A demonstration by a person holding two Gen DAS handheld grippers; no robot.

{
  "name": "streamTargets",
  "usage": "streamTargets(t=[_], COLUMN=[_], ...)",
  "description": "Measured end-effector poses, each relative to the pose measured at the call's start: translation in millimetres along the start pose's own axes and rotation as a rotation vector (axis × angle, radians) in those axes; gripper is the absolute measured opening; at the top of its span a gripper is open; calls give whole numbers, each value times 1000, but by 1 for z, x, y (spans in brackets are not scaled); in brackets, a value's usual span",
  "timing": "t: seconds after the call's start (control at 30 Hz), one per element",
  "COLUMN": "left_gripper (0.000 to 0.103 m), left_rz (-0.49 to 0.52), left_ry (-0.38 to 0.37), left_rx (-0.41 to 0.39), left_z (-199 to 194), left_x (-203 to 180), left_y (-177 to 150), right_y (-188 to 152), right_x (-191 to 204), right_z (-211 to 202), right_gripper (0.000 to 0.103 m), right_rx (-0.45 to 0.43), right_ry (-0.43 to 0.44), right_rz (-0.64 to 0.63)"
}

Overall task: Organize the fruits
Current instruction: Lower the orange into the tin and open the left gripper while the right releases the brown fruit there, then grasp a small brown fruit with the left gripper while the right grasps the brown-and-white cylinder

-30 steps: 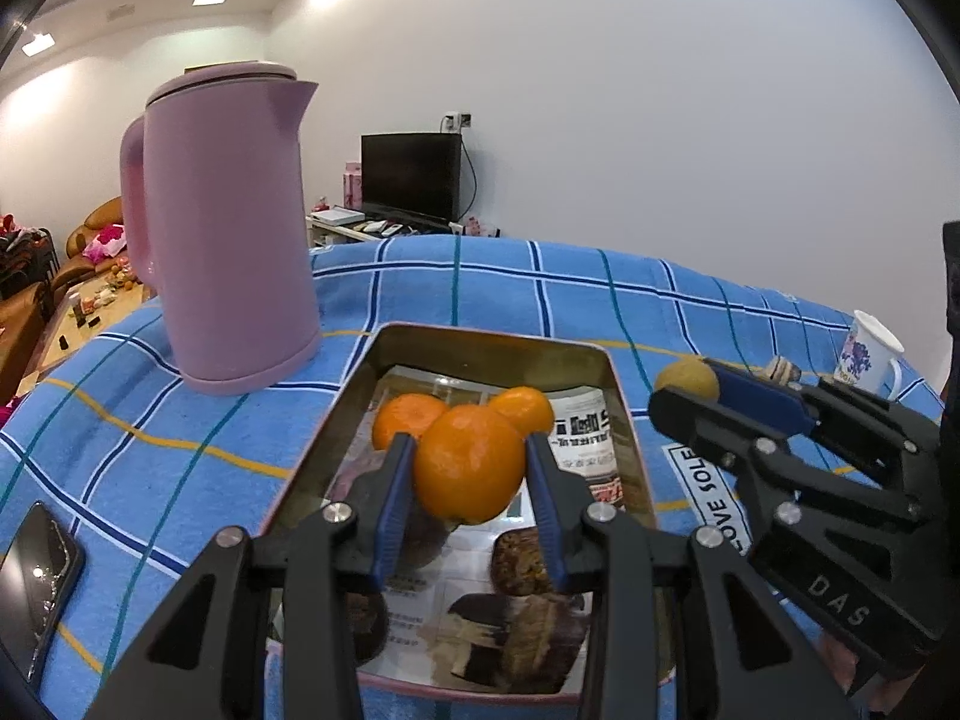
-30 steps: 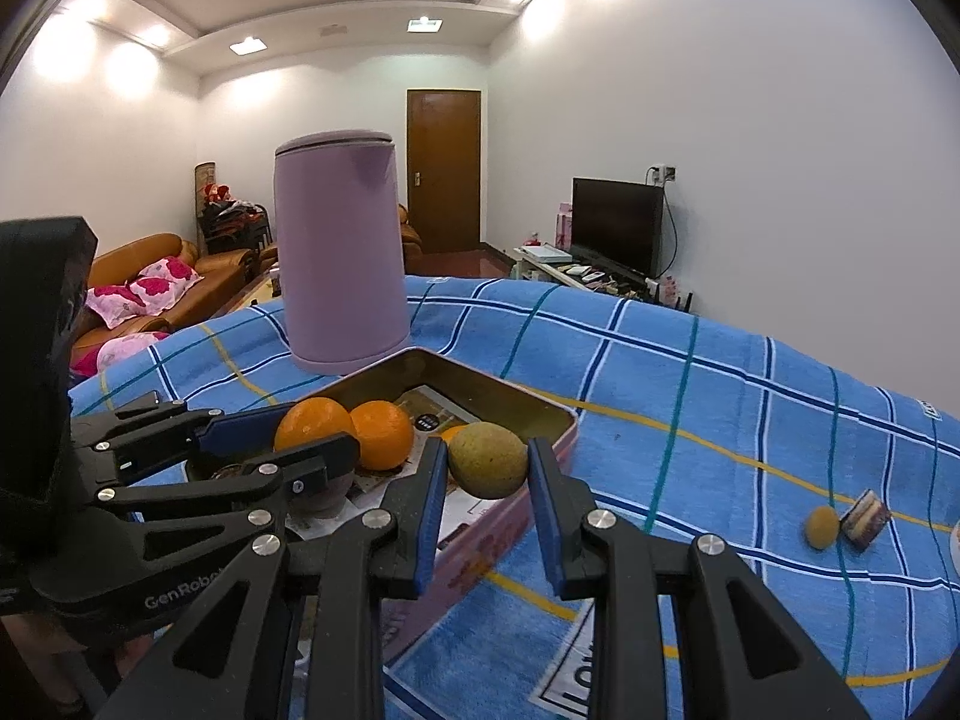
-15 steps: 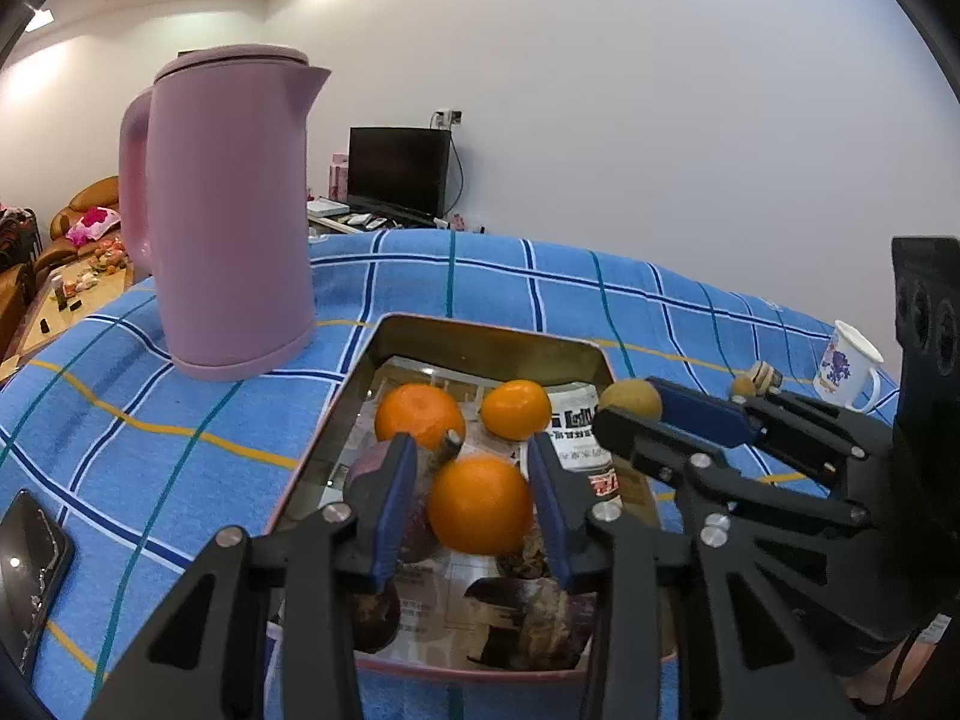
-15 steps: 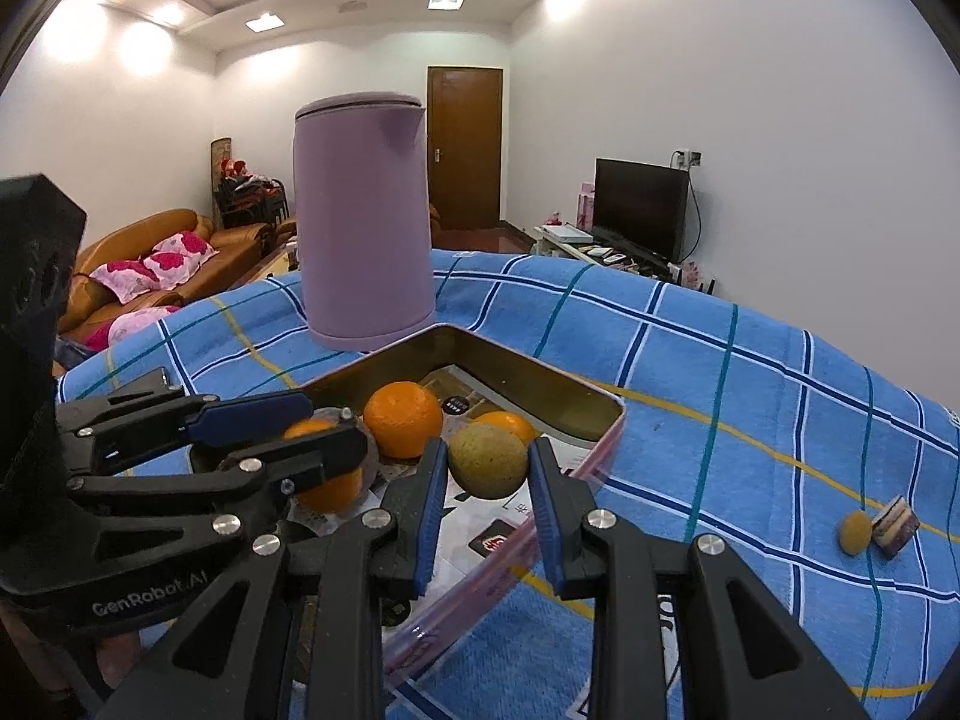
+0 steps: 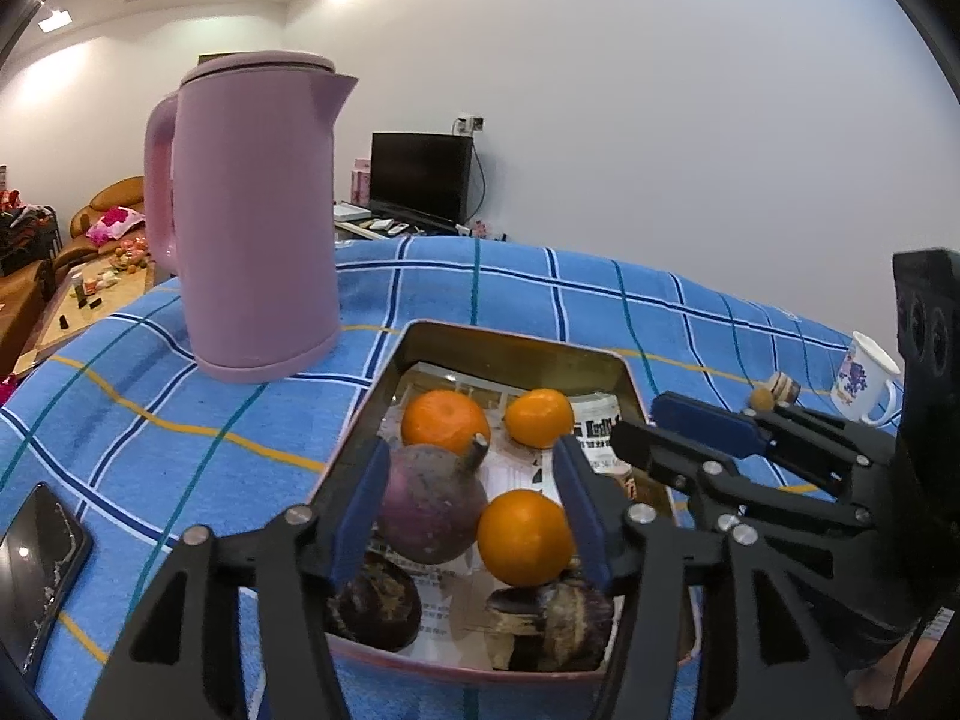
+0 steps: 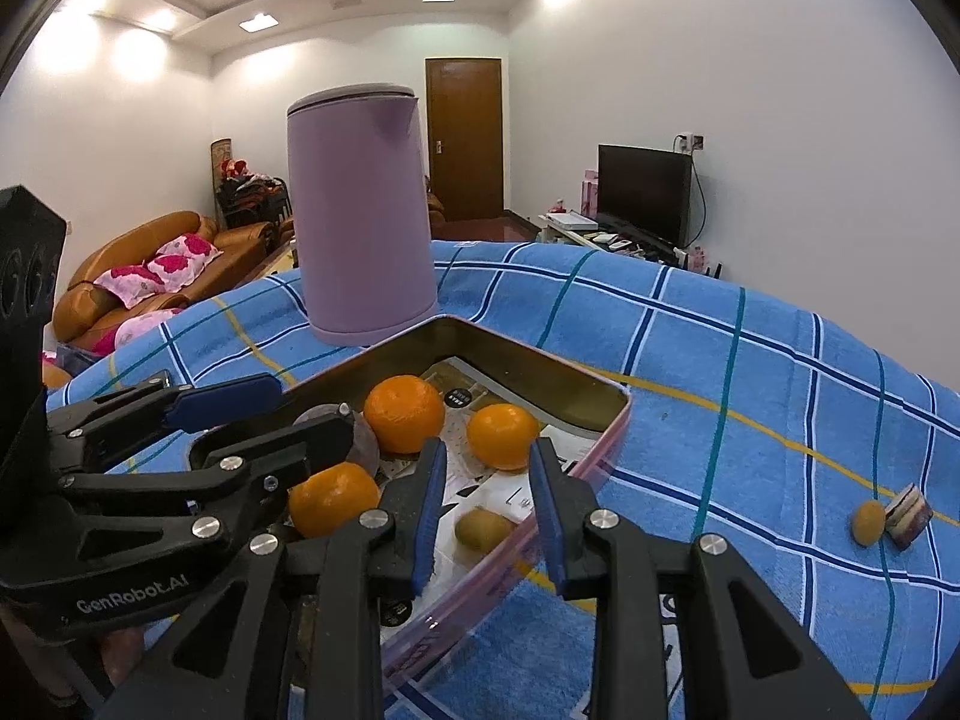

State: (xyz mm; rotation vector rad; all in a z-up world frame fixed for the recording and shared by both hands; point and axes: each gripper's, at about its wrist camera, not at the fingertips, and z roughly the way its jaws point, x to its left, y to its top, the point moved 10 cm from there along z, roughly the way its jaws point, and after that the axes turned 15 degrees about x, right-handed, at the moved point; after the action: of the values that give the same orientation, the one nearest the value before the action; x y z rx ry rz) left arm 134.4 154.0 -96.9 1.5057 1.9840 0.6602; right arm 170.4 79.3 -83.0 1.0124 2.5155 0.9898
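Blue checked tablecloth (image 5: 540,300) covers the whole surface under both grippers; pink kettle (image 5: 252,216) stands upright ahead and to the left of the left gripper, just beyond the tin's far left corner, base close to the rim; rectangular metal tin (image 5: 516,348), paper-lined, sits directly below and ahead of both grippers; left gripper (image 5: 471,516) hangs over the near end of the tin, jaws spread wide, nothing gripped; between its blue pads in view lie a purple round fruit (image 5: 429,504) on the left and an orange (image 5: 522,537) on the right, both resting in the tin; two more oranges (image 5: 444,423) (image 5: 539,417) lie further ahead toward the tin's far end; two dark fruits (image 5: 372,606) (image 5: 549,621) sit at the near edge under the fingers; right gripper (image 6: 487,516) is at the tin's right edge, jaws apart, empty; a small greenish-brown fruit (image 6: 483,530) lies in the tin just below the gap, not touched by either pad; phone (image 5: 36,564) lies flat far left of the left gripper; white mug (image 5: 864,378) stands far right; a small yellow fruit (image 6: 868,522) and a striped piece (image 6: 909,515) lie side by side on the cloth, well right of the right gripper.
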Motion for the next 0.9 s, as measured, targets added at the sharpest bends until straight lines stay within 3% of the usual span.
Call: streamTargets(t=[0.27,0.33,0.4,0.47,0.63,0.9], left_gripper=[75,76,85,94,94,95], left_rz=[0,21,44,63,109,193], left_ry=[-21,-34,-53,-67,-147,-155], left_rx=[-2,-4,-3,3,66,109], left_z=[-8,-11,-13,-12,-1,22], left_x=[-18,-33,-49,-64,-111,-179], left_y=[8,11,13,15,18,40], right_y=[-1,-2,-5,-9,-21,-47], right_x=[-21,-33,-52,-74,-129,-231], right_z=[-20,-29,-39,-51,-70,-78], right_gripper=[36,44,55,56,56,56], right_rx=[-8,-7,-1,-1,3,57], right_ry=[-35,-47,-68,-67,-138,-270], right_rz=[50,69,104,144,219,378])
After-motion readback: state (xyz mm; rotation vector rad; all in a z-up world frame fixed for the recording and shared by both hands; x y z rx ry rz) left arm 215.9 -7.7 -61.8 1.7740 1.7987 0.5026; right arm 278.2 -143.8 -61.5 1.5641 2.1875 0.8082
